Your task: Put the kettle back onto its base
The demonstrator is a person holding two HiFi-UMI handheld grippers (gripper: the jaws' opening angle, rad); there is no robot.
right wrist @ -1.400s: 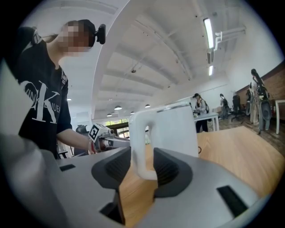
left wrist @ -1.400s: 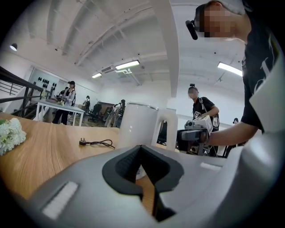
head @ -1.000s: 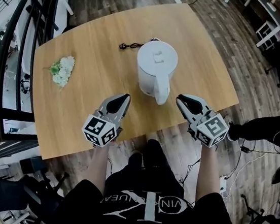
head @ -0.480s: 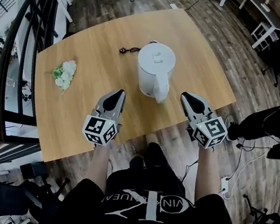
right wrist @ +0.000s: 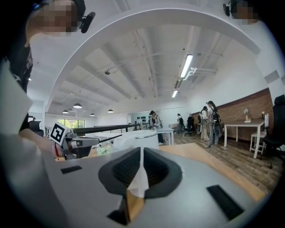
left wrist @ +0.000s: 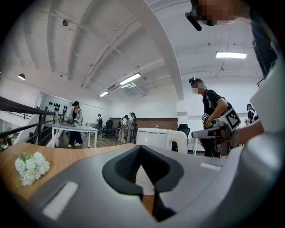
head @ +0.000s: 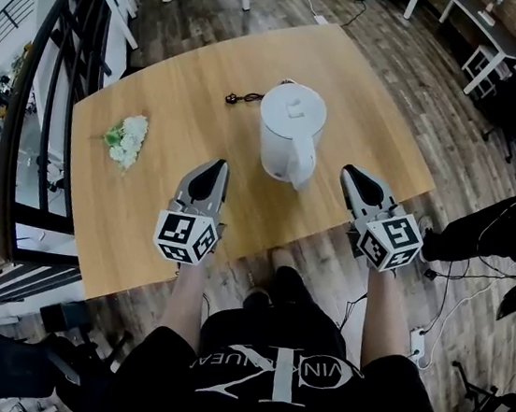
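**Both claws clenched and empty; kettle standing on table**

The left gripper (head: pixel 214 170), lower left of centre, and the right gripper (head: pixel 349 177), right of centre, each have their jaws pressed together and hold nothing. The white kettle (head: pixel 291 131) stands upright on the wooden table (head: pixel 143 223) at upper centre, beyond both tips and apart from them. A black cord (head: pixel 244 100) lies just beside it.

Kettle (head: pixel 289 139) upright on table (head: pixel 143 223), between left claw (head: pixel 213 166) and right claw (head: pixel 350 174), touching neither.
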